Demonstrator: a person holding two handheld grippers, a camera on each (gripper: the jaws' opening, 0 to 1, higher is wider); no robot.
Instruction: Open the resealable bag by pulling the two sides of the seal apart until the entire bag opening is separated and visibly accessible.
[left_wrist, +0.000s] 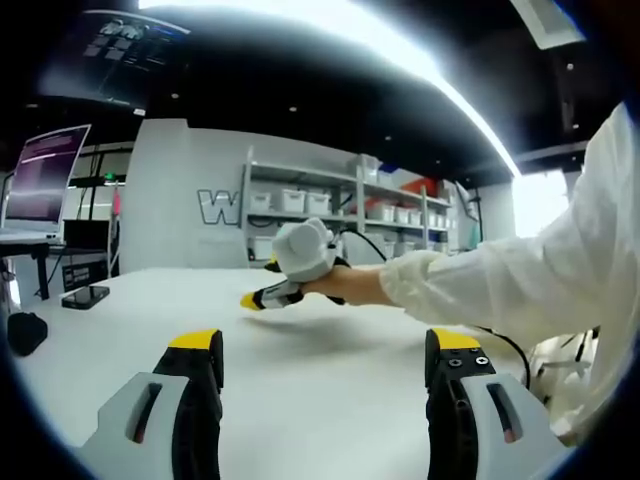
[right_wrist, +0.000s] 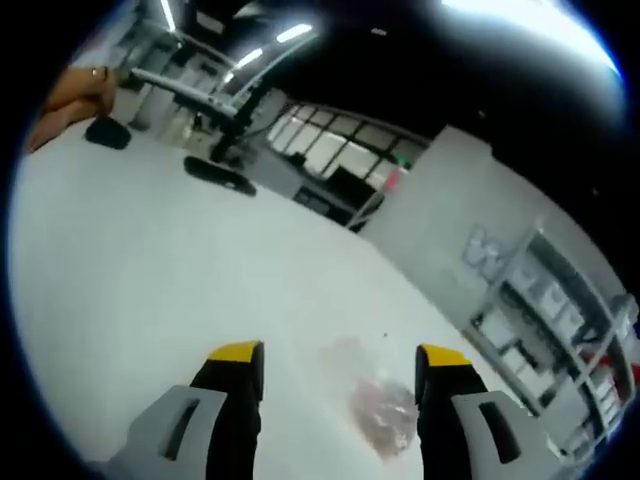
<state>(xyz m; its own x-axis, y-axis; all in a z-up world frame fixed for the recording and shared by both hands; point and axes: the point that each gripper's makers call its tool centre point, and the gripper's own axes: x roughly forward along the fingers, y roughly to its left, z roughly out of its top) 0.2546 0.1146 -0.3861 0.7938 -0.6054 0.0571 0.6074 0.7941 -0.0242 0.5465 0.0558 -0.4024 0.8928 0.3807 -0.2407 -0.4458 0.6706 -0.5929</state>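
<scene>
In the left gripper view, a dark pouch (left_wrist: 25, 332) lies at nine o'clock on the white table (left_wrist: 330, 370), with a phone (left_wrist: 85, 295) just past it. The left gripper (left_wrist: 325, 350) has its fingers spread wide, nothing between them. Toward twelve o'clock a sleeved hand (left_wrist: 345, 283) holds the right gripper (left_wrist: 262, 297) low over the table — whether those yellow tips are parted cannot be told here. In the right gripper view, the right gripper (right_wrist: 340, 355) shows its fingers spread, and the resealable bag (right_wrist: 385, 410) — clear, with pinkish contents — lies flat on the table between them, nearer the right finger.
</scene>
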